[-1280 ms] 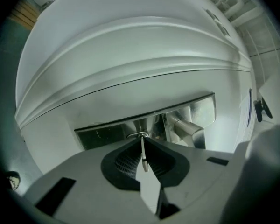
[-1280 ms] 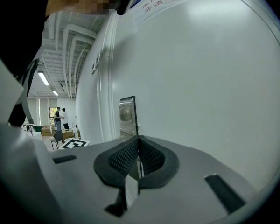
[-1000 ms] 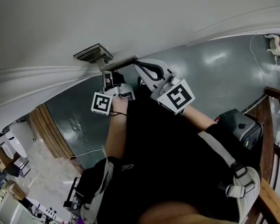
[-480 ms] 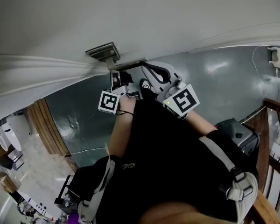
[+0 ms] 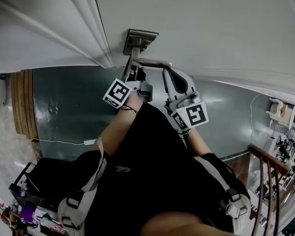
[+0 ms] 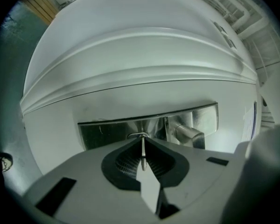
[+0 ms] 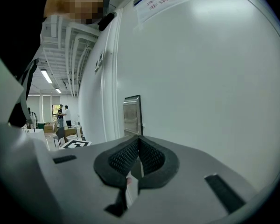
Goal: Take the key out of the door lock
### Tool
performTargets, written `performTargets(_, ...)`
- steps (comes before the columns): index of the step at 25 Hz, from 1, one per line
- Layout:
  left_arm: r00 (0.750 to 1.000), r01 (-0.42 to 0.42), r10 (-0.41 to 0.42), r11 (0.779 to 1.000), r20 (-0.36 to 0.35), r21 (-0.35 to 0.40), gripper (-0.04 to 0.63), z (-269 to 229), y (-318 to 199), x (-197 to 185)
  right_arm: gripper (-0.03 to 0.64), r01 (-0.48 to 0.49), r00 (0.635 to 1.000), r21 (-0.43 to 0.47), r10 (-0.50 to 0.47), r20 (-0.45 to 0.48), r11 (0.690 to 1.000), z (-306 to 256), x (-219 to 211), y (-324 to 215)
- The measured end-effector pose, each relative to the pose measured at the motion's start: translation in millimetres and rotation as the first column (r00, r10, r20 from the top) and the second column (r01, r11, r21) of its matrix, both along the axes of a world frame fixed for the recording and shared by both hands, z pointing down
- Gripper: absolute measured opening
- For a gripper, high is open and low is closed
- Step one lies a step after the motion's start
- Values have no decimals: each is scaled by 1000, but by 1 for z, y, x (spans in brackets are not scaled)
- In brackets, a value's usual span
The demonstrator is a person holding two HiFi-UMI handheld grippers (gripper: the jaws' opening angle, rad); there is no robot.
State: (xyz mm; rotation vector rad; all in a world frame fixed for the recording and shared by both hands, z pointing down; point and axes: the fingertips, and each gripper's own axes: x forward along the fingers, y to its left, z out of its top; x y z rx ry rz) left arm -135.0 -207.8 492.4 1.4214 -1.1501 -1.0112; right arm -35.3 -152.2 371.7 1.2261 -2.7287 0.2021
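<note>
Currently, your left gripper (image 6: 143, 143) has its jaws pinched on the thin key (image 6: 143, 152), edge-on, its tip at the steel lock plate (image 6: 107, 130) beside the handle (image 6: 189, 133). Your right gripper (image 7: 139, 141): jaws closed together, nothing between them, alongside the white door (image 7: 214, 78).

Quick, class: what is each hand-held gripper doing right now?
Left hand-held gripper: closed on the key.
Right hand-held gripper: closed, nothing between its jaws.

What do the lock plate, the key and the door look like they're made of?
The lock plate looks like polished metal, probably steel: it mirrors its surroundings. The key is thin bright metal, a glinting edge-on sliver. The door is smooth, white, painted or coated, with soft sheen; its core cannot be told.
</note>
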Motion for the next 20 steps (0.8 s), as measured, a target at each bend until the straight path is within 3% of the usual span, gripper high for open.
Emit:
performTargets(5,1000,0,0,1000,1,0,35,6,-1,0,8,0,1000,3,0,-12,1000,3,-2,1)
performTargets(9,999,-3,4,1000,-49,9,37,5,-1,-1,8,-5,1000,7,5,-13,1000,-1,-5,2)
performTargets(20,998,25,-25,1000,-50,5,35,4,-1,-2,8,12,999,11,-12,-38,1000,-1,-14,6)
